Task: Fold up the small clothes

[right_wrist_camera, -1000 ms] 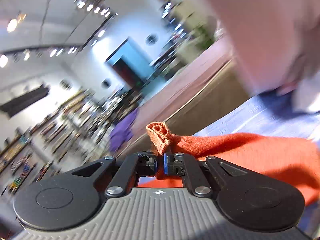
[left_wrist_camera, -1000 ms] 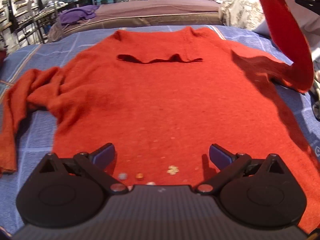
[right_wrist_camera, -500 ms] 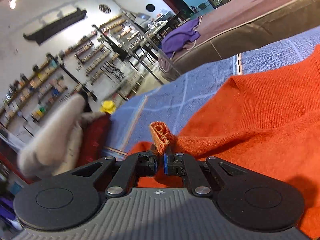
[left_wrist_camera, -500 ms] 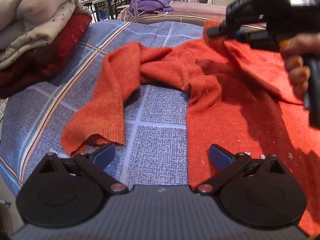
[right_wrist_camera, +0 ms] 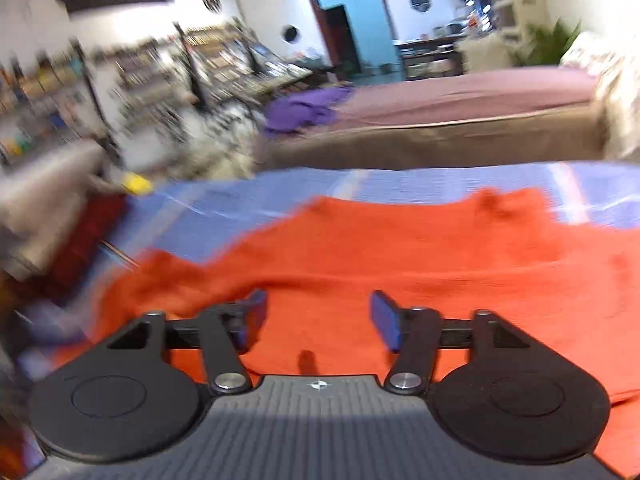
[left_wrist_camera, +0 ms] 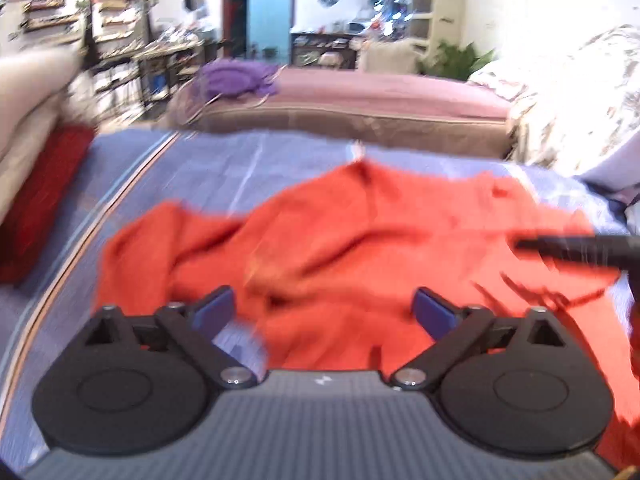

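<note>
A blue checked cover (left_wrist_camera: 224, 168) is lying over the work surface, with a stack of folded cream and dark red textiles (left_wrist_camera: 36, 120) sitting at its left edge. Behind it a bed with a mauve spread and brown base (right_wrist_camera: 460, 120) is standing across the room, a purple garment (right_wrist_camera: 300, 110) is lying bunched at its left end, and floral bedding (left_wrist_camera: 576, 100) is piling up at the right. Shelving racks (right_wrist_camera: 132, 72) are lining the left wall, a turquoise doorway (right_wrist_camera: 356, 24) is showing in the back wall, and a green plant (right_wrist_camera: 554, 44) is standing at the far right.
</note>
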The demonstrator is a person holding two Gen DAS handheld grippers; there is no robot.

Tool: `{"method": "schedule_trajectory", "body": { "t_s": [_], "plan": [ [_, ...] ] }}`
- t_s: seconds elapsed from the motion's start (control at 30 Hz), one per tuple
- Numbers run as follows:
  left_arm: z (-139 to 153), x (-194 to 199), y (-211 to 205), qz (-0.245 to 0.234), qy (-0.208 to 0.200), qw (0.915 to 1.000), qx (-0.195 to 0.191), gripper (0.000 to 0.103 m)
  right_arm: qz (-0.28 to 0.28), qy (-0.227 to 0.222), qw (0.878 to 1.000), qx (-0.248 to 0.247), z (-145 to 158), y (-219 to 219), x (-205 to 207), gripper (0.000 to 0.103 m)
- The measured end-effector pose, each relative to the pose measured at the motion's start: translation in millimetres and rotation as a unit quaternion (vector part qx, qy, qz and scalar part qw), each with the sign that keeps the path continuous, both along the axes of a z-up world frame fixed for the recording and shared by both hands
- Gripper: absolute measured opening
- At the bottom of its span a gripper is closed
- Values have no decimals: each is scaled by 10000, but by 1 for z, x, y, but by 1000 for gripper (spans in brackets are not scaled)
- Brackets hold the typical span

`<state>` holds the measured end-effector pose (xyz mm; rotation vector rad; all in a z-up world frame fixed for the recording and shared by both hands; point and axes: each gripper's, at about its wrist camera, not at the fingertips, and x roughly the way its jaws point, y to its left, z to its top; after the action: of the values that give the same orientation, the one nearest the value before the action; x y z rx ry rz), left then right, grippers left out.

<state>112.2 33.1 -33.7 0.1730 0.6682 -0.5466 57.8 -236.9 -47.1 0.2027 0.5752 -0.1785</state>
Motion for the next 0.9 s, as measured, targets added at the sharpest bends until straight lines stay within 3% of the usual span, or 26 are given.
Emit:
{"method": "schedule_trajectory", "body": {
  "t_s": [0.03, 0.1, 0.17, 0.27, 0.33, 0.43, 0.5, 0.63, 0.73, 0.83, 0.9],
  "plan": [
    [-1, 10, -16, -102, 56, 9998, 160, 73, -180, 168, 9994, -239, -5, -10, -5, 40],
    [-9, 27, -40, -322, 146, 9989, 311, 64, -510, 449, 9967, -448, -19, -36, -19, 39],
    [-22, 47, -62, -388, 226, 9967, 672, 63, -798, 542, 9942, -480, -27, -59, -31, 39],
    [-39, 72, -75, -77, -4, 9926, 1215, 63, -1006, 794, 9886, -787, -43, -78, -37, 39],
    [-50, 93, -70, 215, -27, 9881, 1520, 69, -1025, 980, 9866, -811, -54, -87, -39, 38],
    [-54, 116, -48, 602, 87, 9887, 1367, 93, -942, 906, 9881, -807, -63, -85, -33, 35],
    [-56, 126, -36, 856, 86, 9858, 1444, 92, -870, 891, 9876, -955, -66, -79, -31, 35],
    [-54, 130, -21, 870, 197, 9879, 1272, 92, -969, 892, 9862, -998, -67, -73, -29, 35],
    [-39, 116, -14, 862, -44, 9869, 1363, 90, -1020, 806, 9878, -855, -63, -73, -31, 39],
    [-12, 87, 18, 957, -69, 9932, 658, 94, -1070, 236, 9930, -449, -45, -68, -47, 49],
    [-3, 62, 44, 1073, -15, 9939, 245, 96, -1057, 23, 9938, -350, -35, -57, -58, 63]
  ]
}}
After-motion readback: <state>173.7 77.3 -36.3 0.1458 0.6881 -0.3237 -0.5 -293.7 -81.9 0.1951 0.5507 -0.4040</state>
